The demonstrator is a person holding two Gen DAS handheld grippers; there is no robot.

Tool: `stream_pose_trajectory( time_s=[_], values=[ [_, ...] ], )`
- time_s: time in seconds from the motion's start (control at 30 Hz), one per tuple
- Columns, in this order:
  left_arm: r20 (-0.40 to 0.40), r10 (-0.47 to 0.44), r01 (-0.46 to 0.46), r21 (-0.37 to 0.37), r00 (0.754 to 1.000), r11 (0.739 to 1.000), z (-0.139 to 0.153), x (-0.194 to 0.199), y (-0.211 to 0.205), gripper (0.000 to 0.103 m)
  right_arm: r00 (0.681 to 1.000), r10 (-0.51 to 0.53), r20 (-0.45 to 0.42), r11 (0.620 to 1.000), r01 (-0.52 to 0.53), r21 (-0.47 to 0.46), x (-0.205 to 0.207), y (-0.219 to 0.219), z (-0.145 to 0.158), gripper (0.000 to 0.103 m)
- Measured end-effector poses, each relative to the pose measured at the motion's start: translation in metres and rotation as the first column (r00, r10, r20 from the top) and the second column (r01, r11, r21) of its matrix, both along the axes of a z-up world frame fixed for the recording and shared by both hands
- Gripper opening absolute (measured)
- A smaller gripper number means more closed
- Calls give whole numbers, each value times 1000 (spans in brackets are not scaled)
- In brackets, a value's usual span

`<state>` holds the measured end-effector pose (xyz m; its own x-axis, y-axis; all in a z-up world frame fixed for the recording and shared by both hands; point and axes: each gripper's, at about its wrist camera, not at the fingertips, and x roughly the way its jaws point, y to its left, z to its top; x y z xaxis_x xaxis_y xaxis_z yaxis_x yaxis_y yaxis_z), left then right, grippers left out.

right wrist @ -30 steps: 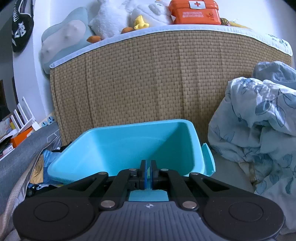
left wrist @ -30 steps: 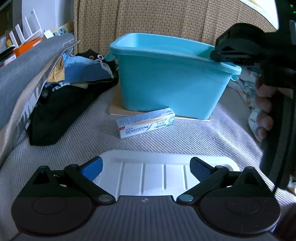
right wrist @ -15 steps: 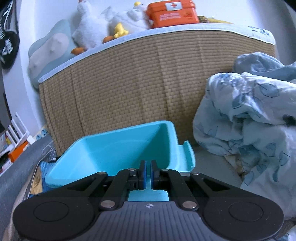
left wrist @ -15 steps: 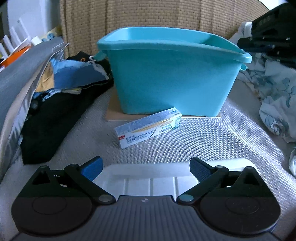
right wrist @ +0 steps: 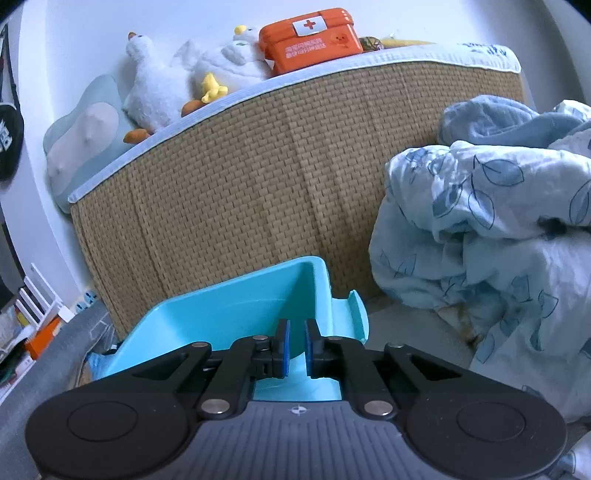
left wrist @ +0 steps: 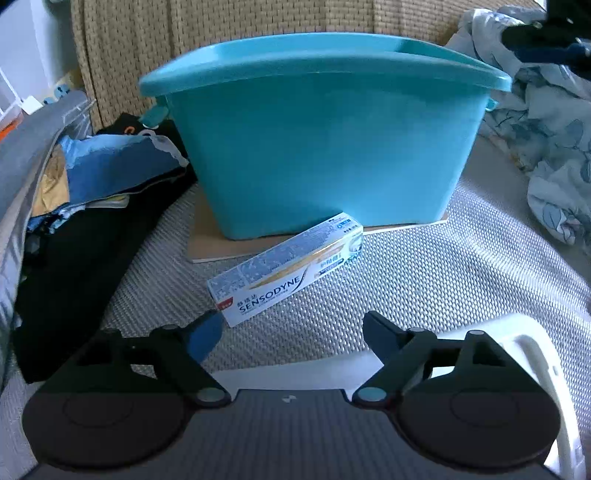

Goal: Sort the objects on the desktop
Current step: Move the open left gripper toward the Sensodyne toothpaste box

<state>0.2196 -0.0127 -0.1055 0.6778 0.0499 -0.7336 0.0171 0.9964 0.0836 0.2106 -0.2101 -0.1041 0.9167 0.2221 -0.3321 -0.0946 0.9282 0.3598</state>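
Observation:
A white Sensodyne toothpaste box lies on the grey woven mat, one end against the foot of the teal plastic tub. My left gripper is open and empty, low over the mat, with its left fingertip close to the near end of the box. My right gripper is nearly shut with a narrow gap and holds nothing. It hovers above the right end of the tub and also shows at the top right of the left wrist view.
A white plastic tray lies under my left gripper. Dark and blue clothes are piled on the left. A floral blanket is heaped on the right. A wicker headboard stands behind the tub, on a thin board.
My left gripper has moved forward and left, off the white tray and close to the toothpaste box. My right gripper has risen and drifted right over the tub, its jaws parting slightly.

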Motion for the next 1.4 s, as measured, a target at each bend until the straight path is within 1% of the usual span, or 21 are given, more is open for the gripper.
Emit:
stream_pose_trajectory(
  time_s=[0.07,0.13,0.17,0.23,0.37,0.47,0.77,0.87,0.97,1.07,1.1,1.17,1.23,1.3,1.4],
  values=[
    [-12,-5,5,-10,1000,1000,-3,5,2,86,1000,0,2,1000,0,-7,0,1,1,11],
    [-26,-10,10,-15,1000,1000,-6,9,4,79,1000,2,-2,1000,-2,-3,1,0,0,11],
    [-34,-14,13,-23,999,1000,-7,11,5,79,1000,1,-6,1000,-1,-1,1,0,0,11],
    [-48,-15,13,-39,999,999,-10,15,8,79,1000,-1,-16,1000,1,7,1,-1,-2,11],
    [-57,-11,9,-33,998,999,-13,19,10,79,1000,-8,-26,1000,9,27,2,-3,-3,11],
    [-55,-6,4,-35,998,999,-13,22,12,79,1000,-6,-26,1000,6,30,2,-3,-3,11],
    [-32,29,-29,-10,999,1000,-6,31,21,80,999,-3,-36,999,4,32,4,-2,-5,11],
    [-23,50,-50,-25,998,998,-2,33,27,80,999,-7,-38,999,9,38,4,-3,-5,11],
    [-19,78,-79,-75,997,994,3,35,36,82,999,-9,-40,999,11,39,4,-3,-5,11],
    [-20,75,-76,-80,997,994,4,41,38,82,999,-7,-41,999,9,42,4,-3,-6,11],
    [-22,60,-61,-71,998,996,4,44,38,82,999,-8,-40,999,10,41,4,-3,-6,11],
    [-30,7,-8,-39,1000,999,3,50,34,82,999,-11,-39,999,13,39,4,-3,-5,15],
    [-40,-45,45,-7,998,999,2,57,31,82,999,-17,-42,999,19,45,4,-5,-6,15],
    [-60,-98,99,21,993,995,-1,64,27,82,999,-20,-49,998,23,56,4,-7,-7,15],
    [-85,-153,158,65,985,985,-5,72,22,84,998,-27,-56,997,31,66,5,-10,-8,15]
  ],
)
